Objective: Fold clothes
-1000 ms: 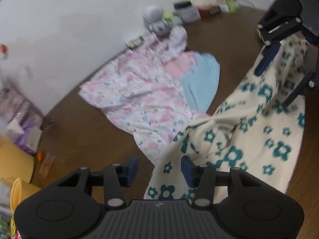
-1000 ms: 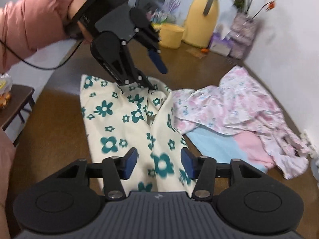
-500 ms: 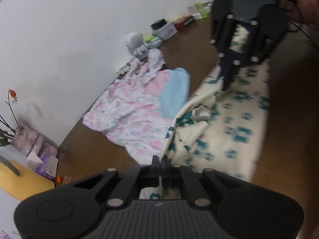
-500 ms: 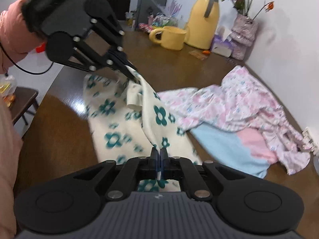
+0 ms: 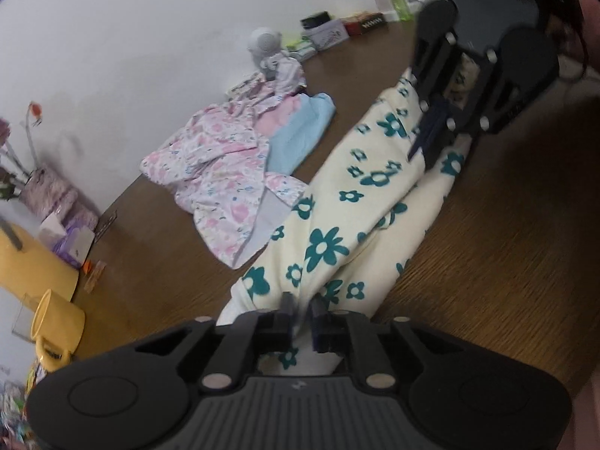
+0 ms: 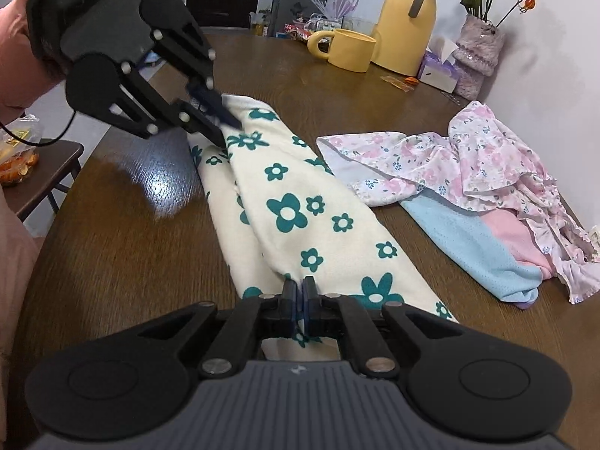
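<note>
A cream cloth with teal flowers [image 6: 300, 202] lies folded in a long strip on the brown table [image 6: 131, 225]. My right gripper [image 6: 299, 287] is shut on its near end, with the fabric pinched between the pads. Seen from the left wrist, the same cloth [image 5: 356, 202] runs away to the right gripper [image 5: 422, 155] at the far end. My left gripper [image 5: 302, 309] sits at the other end. Its jaws are opening, a small gap shows, and cloth lies loosely between them. In the right wrist view the left gripper [image 6: 227, 131] is over the far end.
A pink floral garment [image 6: 468, 157] and a blue and pink cloth [image 6: 468, 240] lie to the right of the strip. A yellow mug [image 6: 348, 48], yellow jug [image 6: 408, 22] and vase [image 6: 480, 56] stand at the back. A small side table [image 6: 37, 172] is beyond the left edge.
Both grippers went from open to shut on the floral cloth. The cloth, first spread and lifted, now lies as a long folded strip. The left jaws have parted slightly.
</note>
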Motion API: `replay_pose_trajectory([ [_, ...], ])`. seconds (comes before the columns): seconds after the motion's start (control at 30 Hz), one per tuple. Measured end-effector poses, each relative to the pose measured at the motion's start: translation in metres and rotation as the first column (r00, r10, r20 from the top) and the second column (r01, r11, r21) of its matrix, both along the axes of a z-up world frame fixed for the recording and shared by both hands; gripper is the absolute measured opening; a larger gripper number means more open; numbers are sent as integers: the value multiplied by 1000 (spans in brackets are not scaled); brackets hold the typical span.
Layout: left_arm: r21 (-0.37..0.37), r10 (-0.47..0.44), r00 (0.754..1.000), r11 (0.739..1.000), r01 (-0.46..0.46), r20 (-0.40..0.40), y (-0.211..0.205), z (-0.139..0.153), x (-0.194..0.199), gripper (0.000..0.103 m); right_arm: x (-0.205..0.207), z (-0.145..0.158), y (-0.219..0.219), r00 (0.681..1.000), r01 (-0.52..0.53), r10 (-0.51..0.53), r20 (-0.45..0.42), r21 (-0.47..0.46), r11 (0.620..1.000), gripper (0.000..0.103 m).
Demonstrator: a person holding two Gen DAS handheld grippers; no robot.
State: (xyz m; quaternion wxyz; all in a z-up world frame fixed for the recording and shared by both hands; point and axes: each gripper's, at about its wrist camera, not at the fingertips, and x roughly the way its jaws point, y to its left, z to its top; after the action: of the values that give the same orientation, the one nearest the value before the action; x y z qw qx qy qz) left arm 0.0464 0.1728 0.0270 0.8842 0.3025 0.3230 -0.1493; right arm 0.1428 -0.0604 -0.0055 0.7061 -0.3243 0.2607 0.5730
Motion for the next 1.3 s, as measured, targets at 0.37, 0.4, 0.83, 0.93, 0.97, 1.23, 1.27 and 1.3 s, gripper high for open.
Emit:
replay_pose_trajectory([
  [0.37,-343,132,991,932,-116,25,-15,19,14,18,-9,-4,0,998,20,-22,51,42,999,5],
  [0.4,-355,142,990,926,-131,4,-20,14,20,13,-10,-4,0,998,21,-23,56,44,999,5],
  [0.83,-333,256,967,911,-244,-6,-22,-29,41,12,6,24,-55,985,151,-122,-121,274,950,34],
  [0.93,-360,259,966,899,-250,-22,-15,-27,45,12,18,19,-64,966,257,-246,-75,229,939,34],
  [0.97,-369,264,964,894,-254,-26,-13,-26,45,12,22,16,-66,960,281,-272,-72,215,935,34],
  [1.23,-415,334,942,856,-310,-15,3,-16,47,14,25,12,-103,930,363,-368,-6,190,912,50],
  [1.27,-423,342,940,849,-315,-14,5,-15,47,14,24,12,-107,928,364,-372,7,180,914,53],
  [1.3,-430,347,938,844,-320,-16,7,-14,47,14,24,11,-113,928,362,-371,25,161,918,55],
])
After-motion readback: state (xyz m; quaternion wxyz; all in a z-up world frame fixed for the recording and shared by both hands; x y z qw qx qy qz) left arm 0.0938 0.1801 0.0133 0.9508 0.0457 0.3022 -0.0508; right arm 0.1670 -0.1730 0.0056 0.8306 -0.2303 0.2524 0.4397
